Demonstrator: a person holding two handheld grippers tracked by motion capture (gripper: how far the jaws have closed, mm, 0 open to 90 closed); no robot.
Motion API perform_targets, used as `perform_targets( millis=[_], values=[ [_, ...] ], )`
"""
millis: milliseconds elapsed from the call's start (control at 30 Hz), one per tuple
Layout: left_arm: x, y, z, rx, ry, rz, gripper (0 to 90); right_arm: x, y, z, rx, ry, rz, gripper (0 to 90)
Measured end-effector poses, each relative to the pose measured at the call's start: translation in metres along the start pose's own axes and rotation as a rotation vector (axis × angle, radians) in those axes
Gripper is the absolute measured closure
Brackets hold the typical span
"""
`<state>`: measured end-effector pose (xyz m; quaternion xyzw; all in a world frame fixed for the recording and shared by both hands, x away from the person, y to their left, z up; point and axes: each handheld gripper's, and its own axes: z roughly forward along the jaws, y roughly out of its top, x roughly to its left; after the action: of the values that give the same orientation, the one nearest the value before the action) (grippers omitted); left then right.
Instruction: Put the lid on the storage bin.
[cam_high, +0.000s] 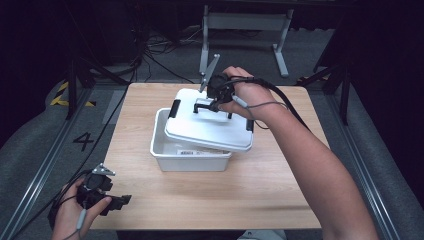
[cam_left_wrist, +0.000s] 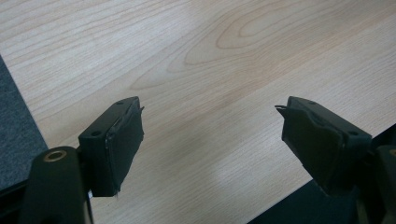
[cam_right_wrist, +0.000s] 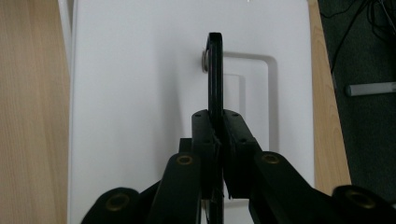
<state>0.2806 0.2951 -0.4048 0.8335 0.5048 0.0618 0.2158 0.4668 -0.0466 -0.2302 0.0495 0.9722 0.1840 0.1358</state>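
- The right gripper (cam_high: 216, 95) has its jaws pinched on the black handle (cam_right_wrist: 215, 70) of the flat white plastic lid (cam_high: 210, 125), which sits askew over the white rectangular plastic bin (cam_high: 190, 157) mid-worktop.
- With a thin handle and a narrow pinch, the lid may swing or slip off.
- The left gripper (cam_left_wrist: 210, 140) hovers idle over the pale wooden worktop (cam_left_wrist: 224, 56), jaws spread and empty, too far off to steady the bin.

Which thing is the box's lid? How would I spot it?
Look at the middle of the wooden table, where a white box stands. The lid is the flat white sheet tilted over it, the one piece with a black handle, pinched by the right gripper.
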Motion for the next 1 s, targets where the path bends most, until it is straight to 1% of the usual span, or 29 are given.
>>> perform_targets(
  millis=[33, 100, 167, 200, 267, 300, 400, 433, 533, 567, 667, 700, 867, 1000],
  values=[
    [0.000, 0.000, 0.000, -0.003, 0.001, -0.002, 21.2, -0.001, 0.003, 0.004, -0.003, 0.012, -0.004, 85.1],
    [0.000, 0.000, 0.000, -0.002, -0.001, 0.000, 21.2, -0.001, 0.005, 0.007, -0.011, 0.021, -0.004, 85.1],
    [0.000, 0.000, 0.001, -0.001, 0.000, -0.002, 21.2, -0.001, 0.006, 0.008, -0.010, 0.021, -0.001, 85.1],
    [0.000, 0.000, 0.001, -0.001, 0.000, -0.001, 21.2, -0.001, 0.007, 0.010, -0.015, 0.027, -0.008, 85.1],
    [0.000, 0.000, 0.001, 0.000, -0.003, 0.001, 21.3, -0.001, 0.010, 0.015, -0.018, 0.031, -0.002, 85.1],
    [0.000, 0.000, 0.002, 0.002, -0.005, 0.000, 21.2, -0.002, 0.011, 0.017, -0.020, 0.034, -0.011, 85.1],
    [0.000, 0.000, 0.002, 0.003, -0.007, 0.002, 21.2, -0.001, 0.012, 0.020, -0.023, 0.037, -0.011, 85.1],
    [0.000, 0.000, 0.003, 0.006, -0.011, 0.005, 21.1, 0.000, 0.014, 0.022, -0.029, 0.054, -0.018, 85.1],
    [0.000, 0.001, 0.003, 0.008, -0.011, 0.006, 21.1, 0.001, 0.016, 0.027, -0.036, 0.061, -0.034, 85.1],
    [0.000, 0.001, 0.004, 0.009, -0.017, 0.004, 21.0, 0.002, 0.016, 0.028, -0.038, 0.067, -0.034, 85.1],
    [0.002, 0.000, 0.006, 0.014, -0.021, 0.001, 21.0, 0.003, 0.018, 0.031, -0.040, 0.068, -0.043, 85.1],
    [0.002, 0.000, 0.006, 0.014, -0.017, 0.000, 21.0, 0.004, 0.019, 0.032, -0.040, 0.070, -0.048, 85.1],
    [0.003, 0.000, 0.007, 0.013, -0.025, -0.003, 21.0, 0.008, 0.024, 0.041, -0.023, 0.084, -0.075, 85.1],
    [0.004, 0.001, 0.009, 0.021, -0.025, -0.001, 21.0, 0.008, 0.027, 0.044, -0.008, 0.076, -0.099, 85.1]
  ],
)
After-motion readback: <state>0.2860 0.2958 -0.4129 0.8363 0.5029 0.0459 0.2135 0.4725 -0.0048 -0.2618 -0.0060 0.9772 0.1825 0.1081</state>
